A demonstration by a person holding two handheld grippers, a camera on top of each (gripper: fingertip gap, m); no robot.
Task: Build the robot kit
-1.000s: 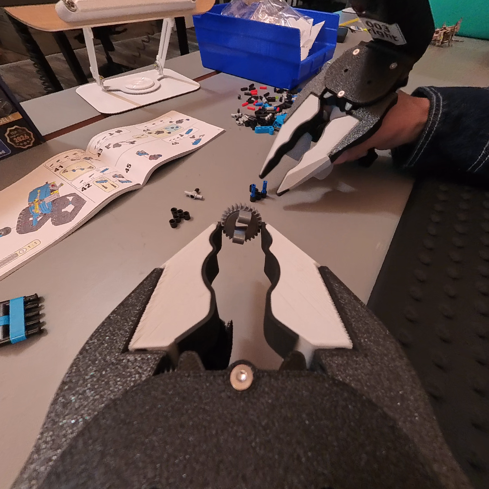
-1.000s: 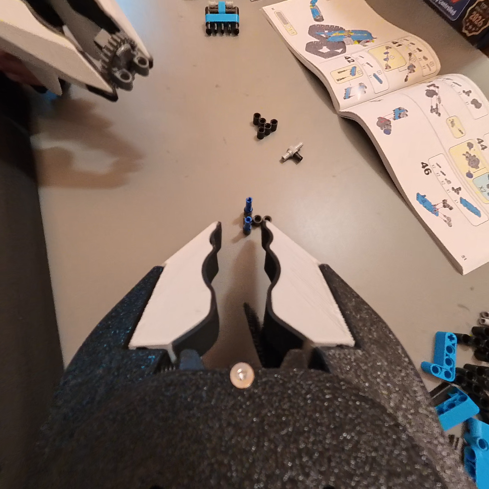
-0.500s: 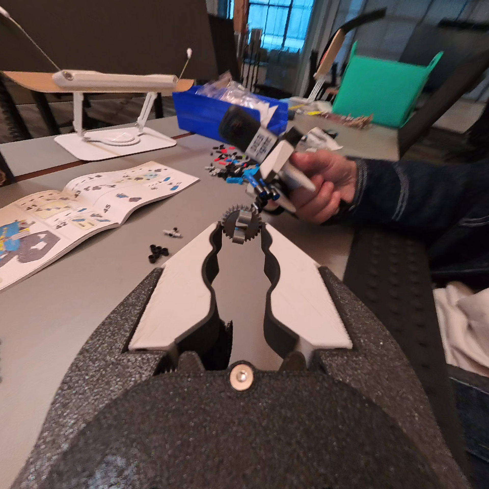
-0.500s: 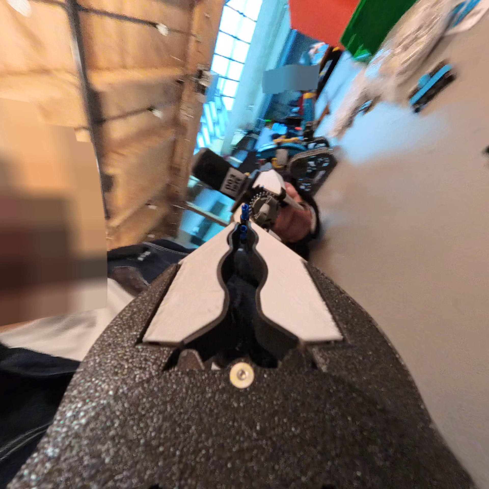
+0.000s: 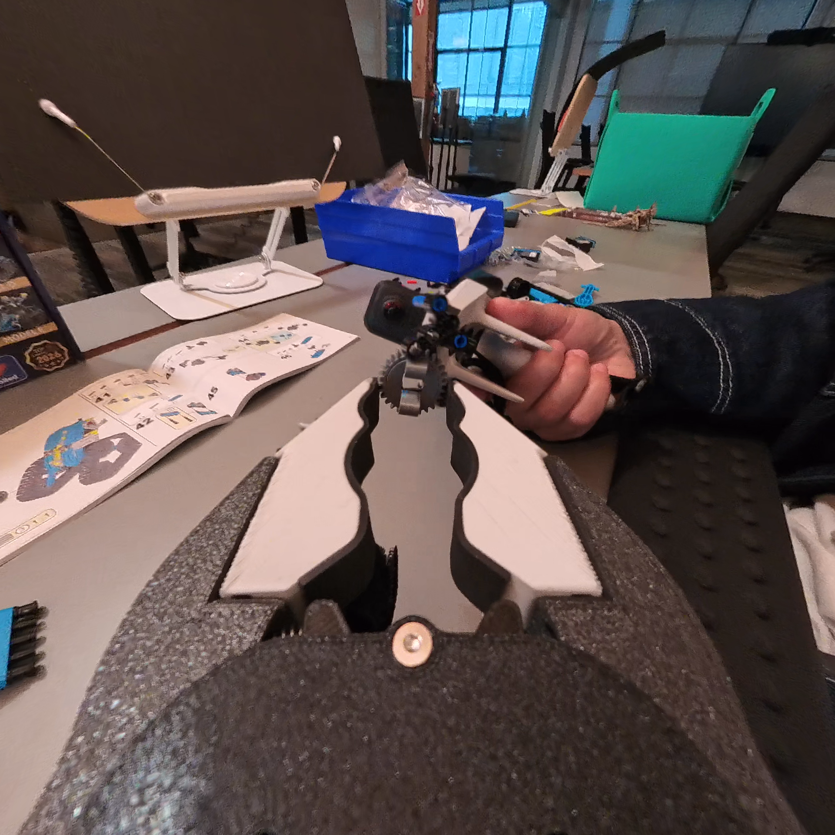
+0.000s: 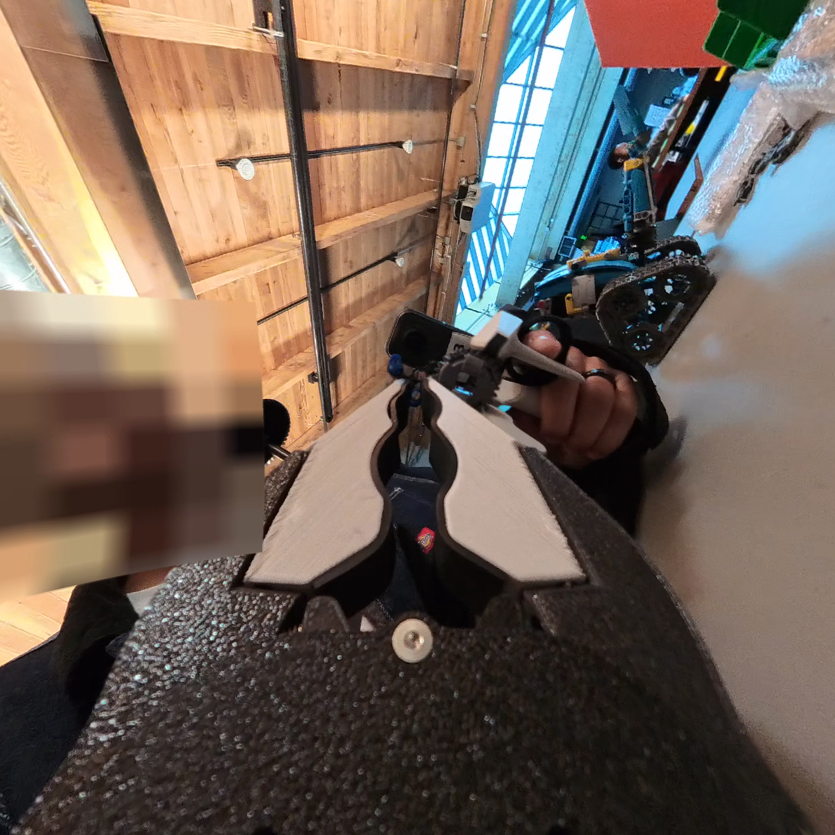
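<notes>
1. A dark printed box (image 5: 27, 334) stands at the far left edge of the grey table (image 5: 149, 533); it carries a round badge and lettering, which I leave unread.
2. An instruction booklet (image 5: 149, 402) lies open and flat beside it, its numbered build pictures facing up, probably so they can be consulted.
3. A white stand (image 5: 226, 244) sits behind the booklet, and a blue bin (image 5: 397, 244) holding clear bags sits further right.
4. The left gripper (image 5: 413, 393) is closed on a grey gear assembly (image 5: 413, 384), held up off the table at its fingertips, seemingly to present it to the other tool.
5. The right gripper (image 6: 412, 386) is clamped on a small blue pin (image 6: 413, 393), its tip just beside the gear assembly; whether they touch I cannot tell. The pin appears aimed at the assembly.
6. A hand (image 5: 565, 375) in a dark denim sleeve holds the right tool, which bears a sticker near its camera.
7. A tracked model (image 6: 650, 307) stands on the table beyond.
</notes>
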